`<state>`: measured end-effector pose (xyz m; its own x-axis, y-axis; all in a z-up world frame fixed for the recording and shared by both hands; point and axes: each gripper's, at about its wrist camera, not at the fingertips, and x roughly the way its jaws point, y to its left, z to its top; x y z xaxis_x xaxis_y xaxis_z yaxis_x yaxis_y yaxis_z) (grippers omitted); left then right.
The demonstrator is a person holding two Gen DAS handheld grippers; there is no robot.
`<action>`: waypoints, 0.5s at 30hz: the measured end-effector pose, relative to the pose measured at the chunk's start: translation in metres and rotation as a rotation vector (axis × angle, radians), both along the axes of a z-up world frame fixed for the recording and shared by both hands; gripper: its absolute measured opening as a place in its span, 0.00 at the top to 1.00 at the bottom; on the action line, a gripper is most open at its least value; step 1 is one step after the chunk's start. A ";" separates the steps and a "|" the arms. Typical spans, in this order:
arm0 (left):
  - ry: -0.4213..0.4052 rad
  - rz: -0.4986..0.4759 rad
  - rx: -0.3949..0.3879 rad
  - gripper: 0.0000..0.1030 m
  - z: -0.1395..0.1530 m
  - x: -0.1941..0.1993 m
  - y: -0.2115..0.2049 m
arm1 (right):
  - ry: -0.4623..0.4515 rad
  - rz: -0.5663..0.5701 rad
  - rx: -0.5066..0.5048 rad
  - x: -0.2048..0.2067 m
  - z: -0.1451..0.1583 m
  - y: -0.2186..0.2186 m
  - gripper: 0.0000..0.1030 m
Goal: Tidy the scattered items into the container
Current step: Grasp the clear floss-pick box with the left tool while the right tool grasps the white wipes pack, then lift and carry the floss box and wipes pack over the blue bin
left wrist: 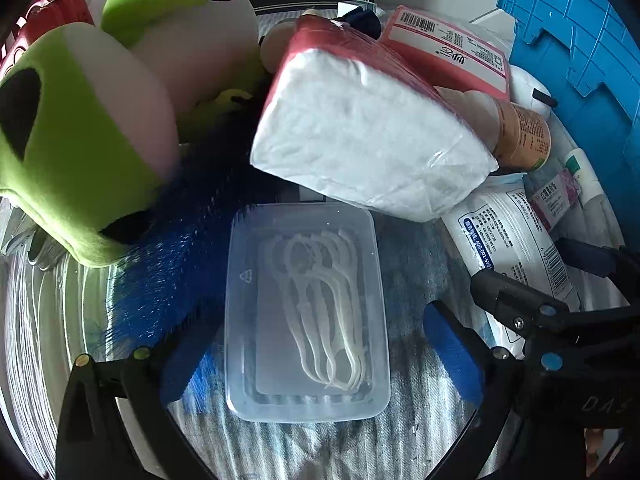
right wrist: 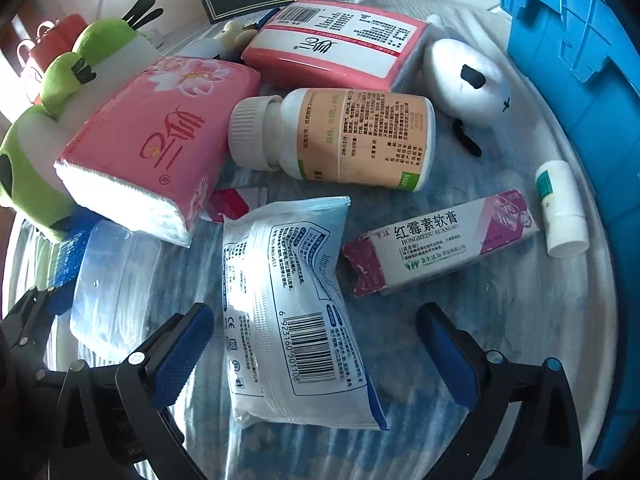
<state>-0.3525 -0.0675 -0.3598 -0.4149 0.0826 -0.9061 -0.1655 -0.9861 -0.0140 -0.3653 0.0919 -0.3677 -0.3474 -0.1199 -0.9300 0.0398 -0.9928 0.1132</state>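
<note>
Currently I am holding both grippers low over the cluttered table, and by my judgement I am lining up two pickups, nothing lifted yet. The left gripper (left wrist: 320,354) is standing with its blue-padded tongs apart, one on each side of the clear rectangular plastic box of white floss picks (left wrist: 306,312). The pads are looking close to its long walls, but I cannot tell whether they are touching. The box is lying flat on the striped cloth (left wrist: 404,440), its long axis running straight away from the left camera, so the tongs are already spanning its short width. The picks inside are pointing the same way, their looped heads at the far end.

The right gripper (right wrist: 316,354) is likewise standing apart, straddling the near end of the white and blue sealed pouch with a barcode (right wrist: 292,308). The pouch's long axis is running away from the right camera, leaning slightly left at the far end.

The blue plastic crate (right wrist: 576,80) is sitting at the right edge, well apart from both items.

Next move, as I judge it: close on the box squarely across its width, lift it level and carry it right to the crate. The soft pouch will probably sag, so it wants a firm pinch.
</note>
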 end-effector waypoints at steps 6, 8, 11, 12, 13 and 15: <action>0.004 -0.014 0.006 0.29 0.009 0.010 0.003 | 0.002 -0.007 -0.001 0.008 0.008 0.002 0.39; 0.014 -0.011 0.009 0.30 0.010 0.012 0.002 | 0.010 -0.001 0.000 0.009 0.008 0.001 0.36; 0.031 -0.009 0.011 0.35 0.012 0.016 0.000 | 0.020 0.009 0.005 0.010 0.008 -0.003 0.30; 0.029 -0.009 0.013 0.38 0.012 0.017 -0.001 | 0.024 0.012 0.008 0.011 0.009 -0.004 0.35; 0.023 -0.008 0.017 0.38 0.013 0.019 -0.002 | 0.027 0.014 0.013 0.013 0.009 -0.004 0.39; 0.012 -0.003 0.031 0.39 0.015 0.023 -0.006 | 0.028 0.014 0.009 0.017 0.012 -0.003 0.50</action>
